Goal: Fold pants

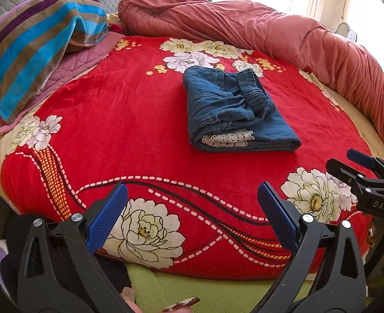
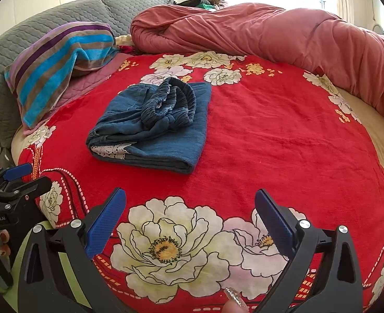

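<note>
1. Since the pants point(image 1: 237, 109) already lie as a compact folded bundle on the red floral blanket point(image 1: 129, 120), with the elastic waistband bunched on top and a strip of white lace showing at the near edge, the folding looks all but finished.
2. The left gripper point(image 1: 192, 216) hangs near the bed's front edge with jaws spread wide, holding nothing.
3. The right gripper point(image 2: 190, 219) is equally wide open and empty, well apart from the pants.
4. Any next move would, I judge, only call for flattening the rumpled waistband or squaring the bundle.
5. The bed carries a rolled pink duvet point(image 1: 270, 26) along its far side, a striped towel point(image 1: 35, 44) over a pillow, and grey quilted pillows point(image 2: 61, 15) behind; a bright window sits beyond.
</note>
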A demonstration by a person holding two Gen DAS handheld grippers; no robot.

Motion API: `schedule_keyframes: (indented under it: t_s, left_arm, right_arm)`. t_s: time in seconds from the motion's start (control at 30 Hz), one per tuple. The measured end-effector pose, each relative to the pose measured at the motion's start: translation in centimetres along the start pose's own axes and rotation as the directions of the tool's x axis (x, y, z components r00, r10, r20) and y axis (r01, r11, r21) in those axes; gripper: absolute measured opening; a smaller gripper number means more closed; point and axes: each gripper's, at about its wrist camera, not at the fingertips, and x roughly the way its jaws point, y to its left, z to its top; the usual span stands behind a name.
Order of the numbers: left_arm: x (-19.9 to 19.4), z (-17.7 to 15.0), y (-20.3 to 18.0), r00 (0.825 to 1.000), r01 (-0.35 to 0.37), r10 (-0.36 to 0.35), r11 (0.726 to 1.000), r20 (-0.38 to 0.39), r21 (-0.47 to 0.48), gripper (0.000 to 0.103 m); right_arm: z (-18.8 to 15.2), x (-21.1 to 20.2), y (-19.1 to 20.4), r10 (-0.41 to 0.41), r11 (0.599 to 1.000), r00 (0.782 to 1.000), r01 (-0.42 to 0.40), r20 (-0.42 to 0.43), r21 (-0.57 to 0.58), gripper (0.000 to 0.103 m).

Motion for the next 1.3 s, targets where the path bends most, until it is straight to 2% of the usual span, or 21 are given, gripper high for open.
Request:
schedule_keyframes:
  t_s: [0.47,0.73,0.9,1.07,1.17,1.23,1.3]
  left_arm:
    - [0.2,-0.1,0.2,1.000,0.000,0.000,1.000,-0.016,-0.013,0.093]
    - [1.0,0.1,1.3,0.998,0.029,-0.032,0.998,-0.047,-0.049,0.093]
    - [2.0,0.7,3.5,0.997,-0.032,0.025,0.995,-0.073,-0.095,0.093]
    - [3.3,3.3,8.0,0.995,-0.084,0.073,0.982,-0.071,-0.168,0.093]
    - [5.3,5.7,12.3,0.986,-0.151,0.131,0.965,-0.102,-0.215,0.093]
    - [7.5,7.6,15.1,0.973,-0.213,0.188,0.954,-0.135,-0.209,0.093]
    - [9.8,9.4,17.8,0.956,-0.277,0.248,0.940,-0.160,-0.199,0.093]
  right_arm:
    - [0.1,0.0,-0.6,-0.025,1.000,1.000,0.025,0.002,0.015,0.098]
    - [0.2,0.1,-2.2,-0.069,0.997,0.998,0.069,-0.004,0.042,0.098]
    - [0.4,0.0,-4.9,-0.134,0.988,0.991,0.134,-0.005,0.081,0.098]
    - [0.7,0.3,-10.6,-0.225,0.958,0.974,0.225,-0.024,0.176,0.098]
    - [1.1,0.5,-15.8,-0.326,0.912,0.944,0.327,-0.046,0.248,0.098]
    - [1.5,0.6,-20.0,-0.415,0.865,0.907,0.417,-0.069,0.279,0.098]
    - [1.8,0.9,-24.9,-0.512,0.795,0.852,0.519,-0.112,0.313,0.098]
